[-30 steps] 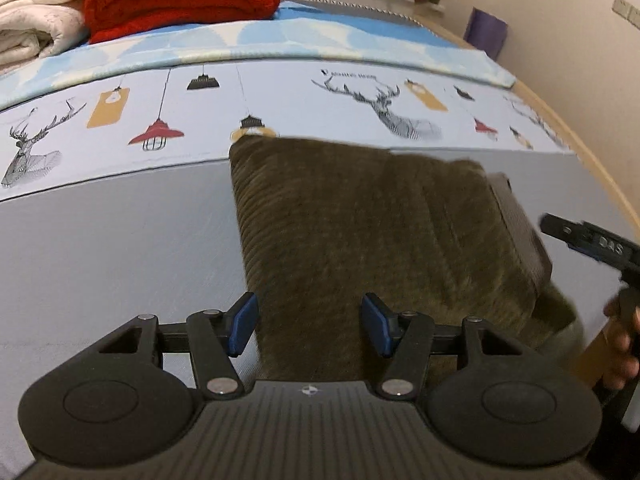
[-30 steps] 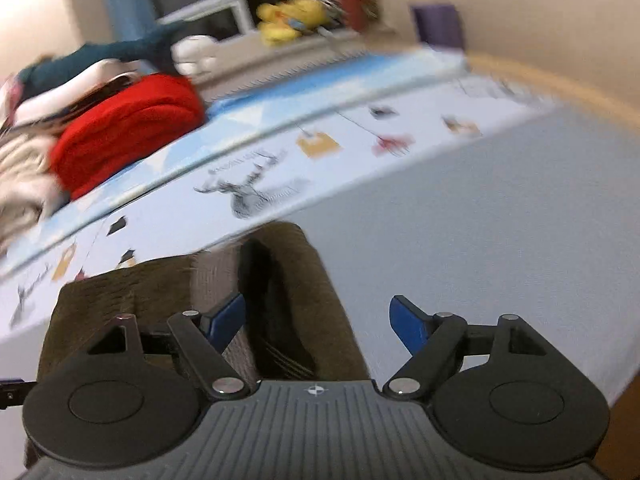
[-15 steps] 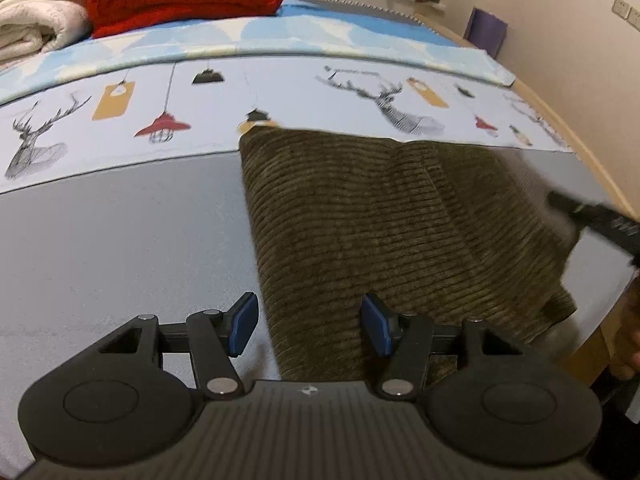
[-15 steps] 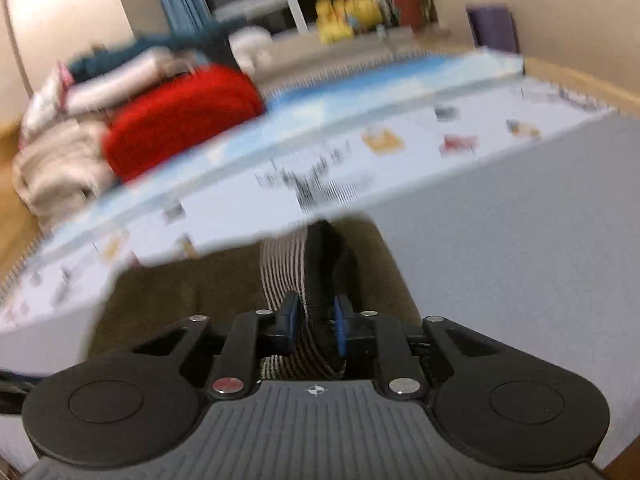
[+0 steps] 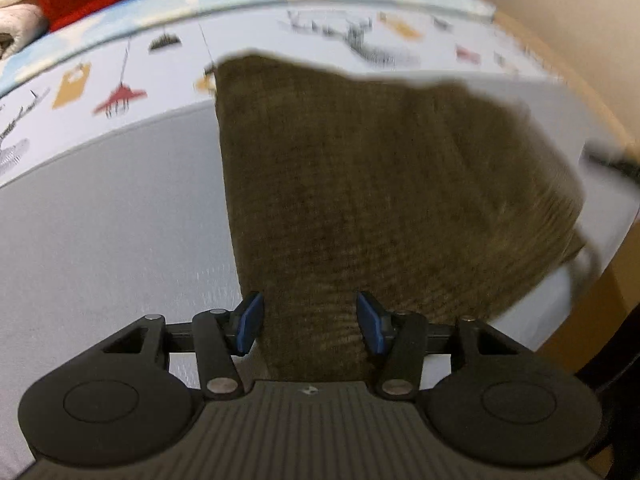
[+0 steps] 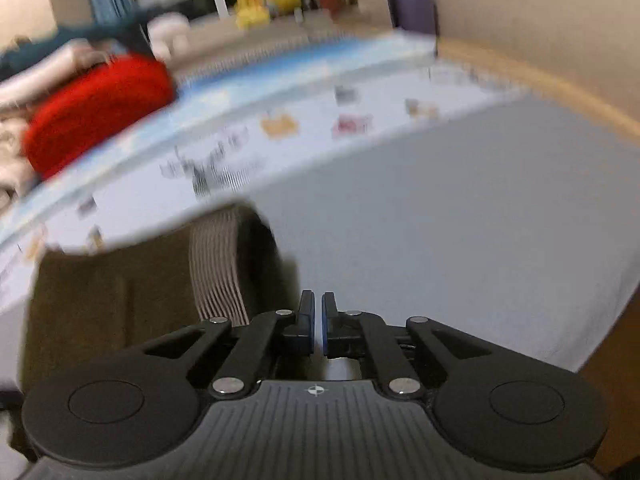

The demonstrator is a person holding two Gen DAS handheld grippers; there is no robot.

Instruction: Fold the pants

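Observation:
The brown corduroy pants (image 5: 380, 184) lie folded on the grey bed sheet (image 5: 112, 216). My left gripper (image 5: 310, 322) is open, its blue pads either side of the pants' near left edge, low over the cloth. In the right wrist view the pants (image 6: 120, 300) show their ribbed waistband (image 6: 216, 268) raised at the right end. My right gripper (image 6: 316, 322) is shut with a thin gap between the pads, beside the waistband's right side; no cloth shows between the pads. The frame is blurred.
A patterned deer-and-lamp cover (image 5: 100, 80) runs across the bed behind the pants. A red blanket (image 6: 96, 112) and pale folded blankets (image 5: 20, 8) are stacked at the far left. The bed's wooden edge (image 6: 560, 92) and the wall are at the right.
My right gripper closed on the waistband half a second ago; now it sits to the right of the waistband with nothing visible between the pads. My left gripper moved closer over the pants' left edge.

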